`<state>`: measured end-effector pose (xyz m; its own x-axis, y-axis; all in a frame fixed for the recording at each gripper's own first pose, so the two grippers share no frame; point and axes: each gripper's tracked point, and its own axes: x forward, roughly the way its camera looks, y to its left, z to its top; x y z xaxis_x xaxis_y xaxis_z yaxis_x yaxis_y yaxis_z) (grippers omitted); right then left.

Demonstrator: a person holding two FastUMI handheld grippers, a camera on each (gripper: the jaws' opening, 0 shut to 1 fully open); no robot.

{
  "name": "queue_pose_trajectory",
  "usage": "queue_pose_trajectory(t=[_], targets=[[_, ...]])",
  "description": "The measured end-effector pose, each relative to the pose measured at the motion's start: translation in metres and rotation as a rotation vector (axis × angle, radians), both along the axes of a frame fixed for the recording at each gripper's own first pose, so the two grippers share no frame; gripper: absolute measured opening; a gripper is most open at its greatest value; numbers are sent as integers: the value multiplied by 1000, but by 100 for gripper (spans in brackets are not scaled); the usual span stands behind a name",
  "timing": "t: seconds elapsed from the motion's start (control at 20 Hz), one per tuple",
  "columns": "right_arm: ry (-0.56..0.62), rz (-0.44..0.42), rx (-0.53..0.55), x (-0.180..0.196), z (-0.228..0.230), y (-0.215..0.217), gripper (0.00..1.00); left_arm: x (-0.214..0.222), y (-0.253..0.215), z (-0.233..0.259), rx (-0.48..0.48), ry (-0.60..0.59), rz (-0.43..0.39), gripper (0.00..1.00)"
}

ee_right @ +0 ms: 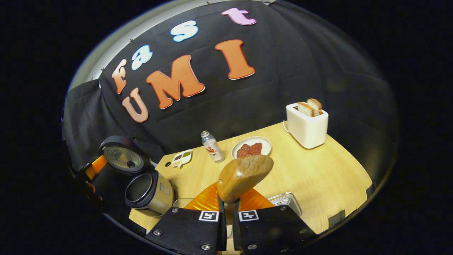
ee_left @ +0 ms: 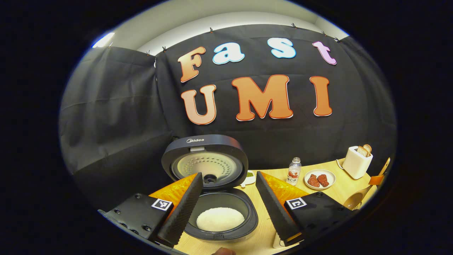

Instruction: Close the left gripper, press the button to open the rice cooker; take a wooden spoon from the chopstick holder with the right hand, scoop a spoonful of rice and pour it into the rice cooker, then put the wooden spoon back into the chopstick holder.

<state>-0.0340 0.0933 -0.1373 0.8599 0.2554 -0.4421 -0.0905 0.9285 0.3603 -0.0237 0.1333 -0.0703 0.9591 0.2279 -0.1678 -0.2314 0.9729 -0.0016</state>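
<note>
your right gripper [ee_right: 229,203] clamps the wooden spoon [ee_right: 244,173], bowl just past its jaws, apparently empty, so return it upright to the holder, left gripper [ee_left: 226,198] spread over the open rice cooker [ee_left: 216,198].

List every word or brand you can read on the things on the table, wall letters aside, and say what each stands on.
"Midea": on the raised lid of the rice cooker, in the left gripper view.
Bottle: label print too small to read.
Sticker on the cooker's side, in the right gripper view: too blurred to read.
Toaster, plate, wooden spoon: no text seen.
</note>
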Motion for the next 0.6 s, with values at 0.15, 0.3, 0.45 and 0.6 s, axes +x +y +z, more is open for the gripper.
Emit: queue_pose_trajectory(t=[0.15, 0.3, 0.45, 0.6], targets=[[2, 70, -83, -2, -14, 29, 6, -9, 18, -4, -5, -9, 29, 100], [-11, 105, -209, 3, -29, 45, 6, -17, 37, -8, 9, -9, 61, 100], [-27, 110, -311, 5, -42, 56, 6, -23, 53, -15, 7, -1, 82, 100], [-29, 120, -390, 3, -56, 66, 5, -27, 70, -22, 3, 12, 98, 96]])
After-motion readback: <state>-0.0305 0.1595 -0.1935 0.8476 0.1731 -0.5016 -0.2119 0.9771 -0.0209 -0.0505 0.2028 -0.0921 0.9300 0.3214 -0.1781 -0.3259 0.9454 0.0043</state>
